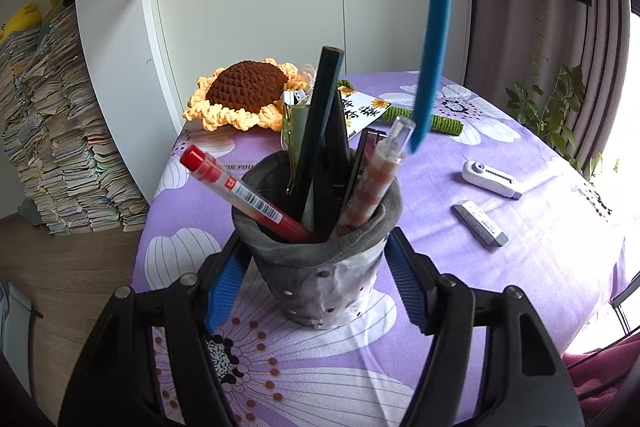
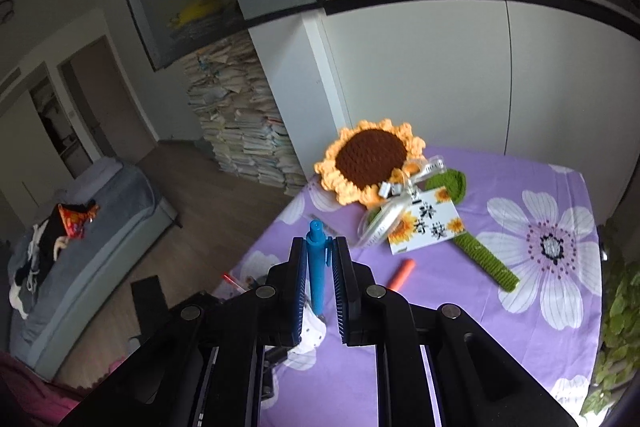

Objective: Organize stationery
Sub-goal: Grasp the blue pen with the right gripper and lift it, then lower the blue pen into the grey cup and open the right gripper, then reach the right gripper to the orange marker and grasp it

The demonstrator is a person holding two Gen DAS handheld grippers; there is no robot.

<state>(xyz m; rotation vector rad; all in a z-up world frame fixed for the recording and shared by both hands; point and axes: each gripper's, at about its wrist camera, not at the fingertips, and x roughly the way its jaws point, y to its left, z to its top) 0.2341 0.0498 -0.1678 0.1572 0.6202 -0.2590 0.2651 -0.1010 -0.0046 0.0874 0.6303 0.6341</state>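
Observation:
My left gripper (image 1: 316, 259) is shut on a grey pen holder (image 1: 320, 267) that stands on the purple flowered tablecloth (image 1: 520, 287). The holder carries a red pen (image 1: 240, 191), a dark pencil (image 1: 320, 119), a clear patterned pen (image 1: 376, 179) and other items. My right gripper (image 2: 318, 267) is shut on a blue pen (image 2: 316, 267), held upright. In the left wrist view the blue pen (image 1: 434, 39) hangs above the holder, its tip just beyond the rim.
A correction tape (image 1: 492, 179) and an eraser (image 1: 480, 219) lie to the right of the holder. A crochet sunflower (image 2: 372, 159) with a card (image 2: 424, 227) lies at the back. An orange marker (image 2: 400, 273) lies on the cloth. Paper stacks (image 1: 52, 131) stand on the floor at left.

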